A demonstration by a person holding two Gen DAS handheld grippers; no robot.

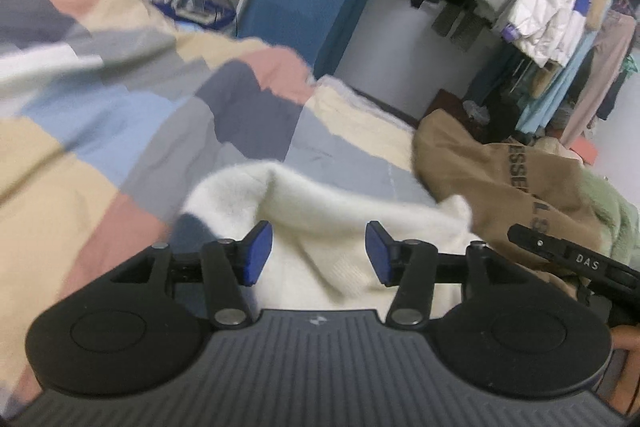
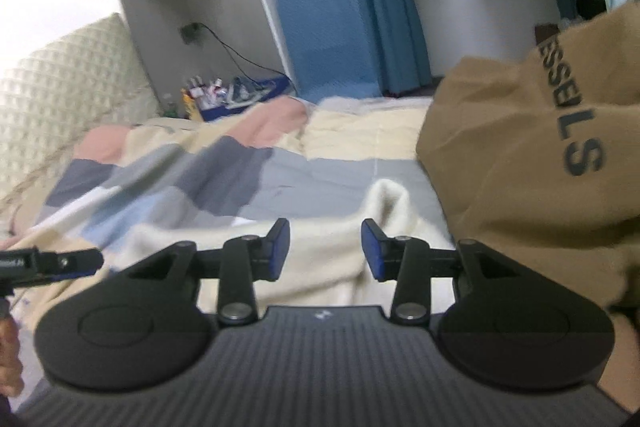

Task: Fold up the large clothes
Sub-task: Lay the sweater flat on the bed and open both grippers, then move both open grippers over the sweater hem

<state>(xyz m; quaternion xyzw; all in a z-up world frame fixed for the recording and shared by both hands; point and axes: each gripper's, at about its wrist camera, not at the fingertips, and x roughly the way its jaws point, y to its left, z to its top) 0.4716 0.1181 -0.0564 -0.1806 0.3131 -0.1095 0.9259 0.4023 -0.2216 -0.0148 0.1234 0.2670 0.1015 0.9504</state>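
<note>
On the left a patchwork blanket point(image 1: 120, 115) covers the bed. The left gripper point(image 1: 319, 253) stands with its jaws apart and empty above a white fluffy garment point(image 1: 320, 211) lying on the blanket. The right gripper point(image 2: 325, 251) is also spread, holding nothing. A brown sweatshirt point(image 2: 520, 155) lies just beside the garment on the right.

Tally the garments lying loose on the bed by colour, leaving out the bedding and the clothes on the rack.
Cream white: 1, the fluffy sweater in front of both grippers
Tan brown: 1, the lettered hoodie to its right
Pale green: 1, a fuzzy garment at the right edge of the left wrist view, only partly in frame
Total: 3
</note>
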